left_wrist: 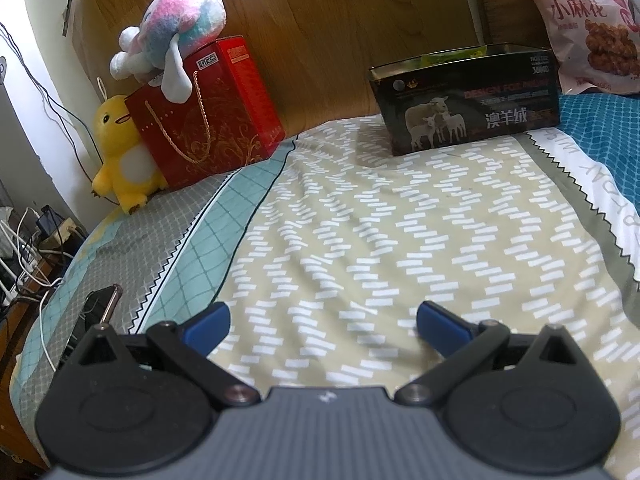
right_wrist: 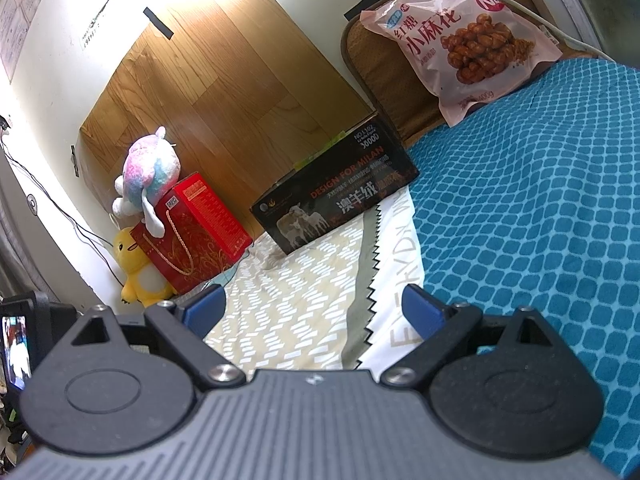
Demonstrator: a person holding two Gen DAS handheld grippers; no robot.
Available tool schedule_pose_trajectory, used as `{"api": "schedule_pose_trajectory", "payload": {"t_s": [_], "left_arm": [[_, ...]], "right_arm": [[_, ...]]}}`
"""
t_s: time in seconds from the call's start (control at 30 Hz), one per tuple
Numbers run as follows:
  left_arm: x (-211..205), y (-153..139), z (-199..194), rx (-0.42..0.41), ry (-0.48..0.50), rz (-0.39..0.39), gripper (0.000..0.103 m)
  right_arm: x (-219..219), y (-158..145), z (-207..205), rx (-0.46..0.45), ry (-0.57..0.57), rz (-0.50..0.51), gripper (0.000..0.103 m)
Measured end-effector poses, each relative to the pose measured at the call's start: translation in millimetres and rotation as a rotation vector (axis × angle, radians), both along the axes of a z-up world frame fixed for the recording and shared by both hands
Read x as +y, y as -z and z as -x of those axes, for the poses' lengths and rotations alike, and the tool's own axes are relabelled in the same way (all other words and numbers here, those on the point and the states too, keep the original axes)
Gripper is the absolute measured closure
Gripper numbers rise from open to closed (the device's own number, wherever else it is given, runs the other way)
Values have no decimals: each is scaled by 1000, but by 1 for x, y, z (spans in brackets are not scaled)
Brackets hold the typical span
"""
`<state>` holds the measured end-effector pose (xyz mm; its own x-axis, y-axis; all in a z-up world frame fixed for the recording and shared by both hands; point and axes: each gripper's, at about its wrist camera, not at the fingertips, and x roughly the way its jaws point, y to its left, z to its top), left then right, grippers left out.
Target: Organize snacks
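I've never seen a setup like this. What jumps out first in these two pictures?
Probably the pastel plush toy perched on a red gift bag at the head of the bed, with a yellow duck plush beside the bag. Next, the big pink snack bag leaning up by the blue blanket, right of a black box printed with sheep. Both pairs of blue fingers are spread open and empty.

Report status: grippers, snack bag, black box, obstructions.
Left gripper open, empty; right gripper open, empty. Pink snack bag propped at headboard, untouched, right of the open black box. Nothing in the way on the bedsheet.
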<state>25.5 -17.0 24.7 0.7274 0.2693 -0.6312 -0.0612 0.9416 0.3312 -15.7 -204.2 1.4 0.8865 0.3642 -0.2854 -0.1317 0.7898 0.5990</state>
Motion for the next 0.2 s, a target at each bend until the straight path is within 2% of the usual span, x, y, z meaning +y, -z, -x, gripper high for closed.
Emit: {"api": "schedule_pose_trajectory", "payload": {"t_s": [0.2], "left_arm": [[2, -2, 0, 18, 27, 51, 0]], "right_arm": [[1, -2, 0, -7, 0, 15, 7]]}}
